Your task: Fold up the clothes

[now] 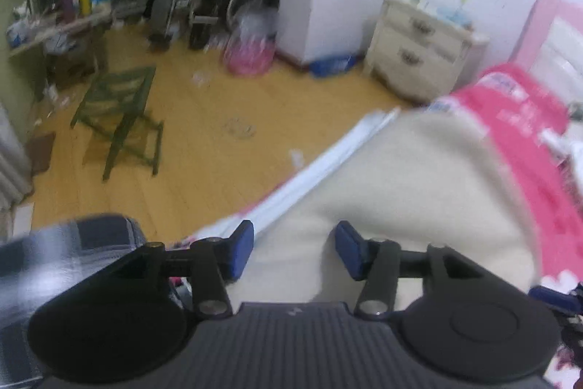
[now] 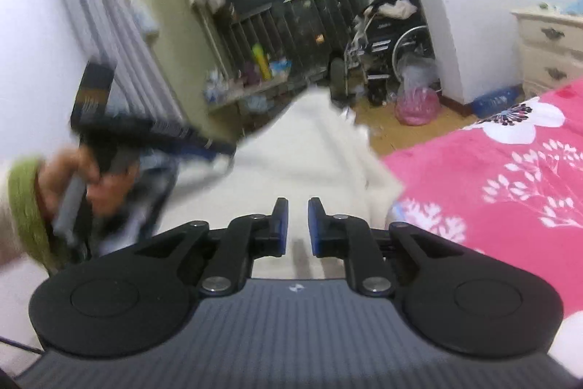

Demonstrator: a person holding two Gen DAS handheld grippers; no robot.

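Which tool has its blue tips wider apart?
The left tool: a wide gap shows cream cloth between its tips. The right tool shows only a narrow slit.

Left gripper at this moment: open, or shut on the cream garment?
Open. In the left wrist view the left gripper has its blue pads wide apart above the cream garment, with no fabric pinched between them.

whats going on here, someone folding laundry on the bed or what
Yes. A person with a gripper in each hand is working on a cream fleece garment lying on a pink floral bedspread. The left gripper hangs over the cream cloth with its jaws apart and nothing pinched between them. The right gripper is nearly closed, with a narrow gap over the same cloth; whether it pinches any fabric is unclear. The fold looks unfinished.
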